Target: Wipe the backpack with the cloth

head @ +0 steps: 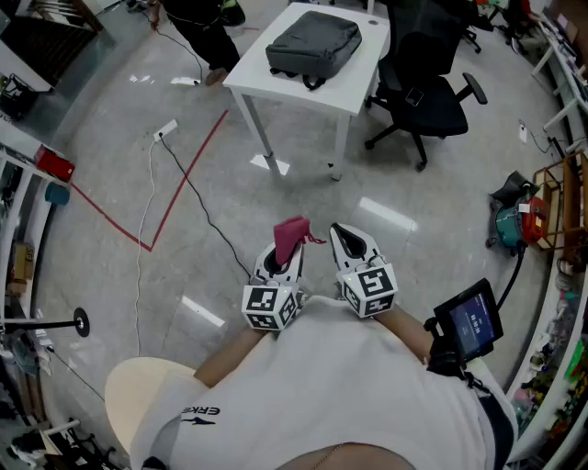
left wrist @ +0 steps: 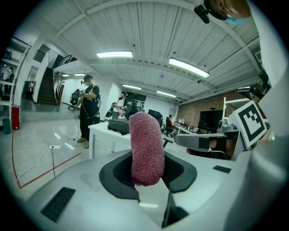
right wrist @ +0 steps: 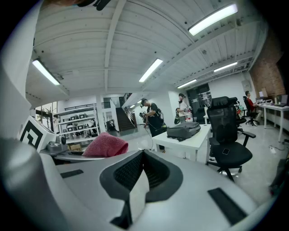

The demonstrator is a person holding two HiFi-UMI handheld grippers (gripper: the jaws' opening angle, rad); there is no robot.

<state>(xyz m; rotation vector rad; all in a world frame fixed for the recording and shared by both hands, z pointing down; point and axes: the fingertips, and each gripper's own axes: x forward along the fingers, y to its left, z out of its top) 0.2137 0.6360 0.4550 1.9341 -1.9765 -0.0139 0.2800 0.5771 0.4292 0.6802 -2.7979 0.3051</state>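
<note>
A dark grey backpack (head: 314, 45) lies flat on a white table (head: 367, 64) far ahead; it also shows small in the left gripper view (left wrist: 118, 126) and the right gripper view (right wrist: 184, 130). My left gripper (head: 284, 246) is shut on a dark red cloth (head: 293, 234), which stands up between its jaws (left wrist: 146, 149). My right gripper (head: 346, 240) is shut with nothing in it, held close beside the left one. The red cloth (right wrist: 106, 145) shows to its left. Both grippers are held near my body, well short of the table.
A black office chair (head: 427, 87) stands right of the table. A person (head: 204, 20) stands behind the table's left end. Red floor tape (head: 175, 202) and a cable (head: 204, 209) with a power strip (head: 165, 130) cross the floor. Shelves line both sides.
</note>
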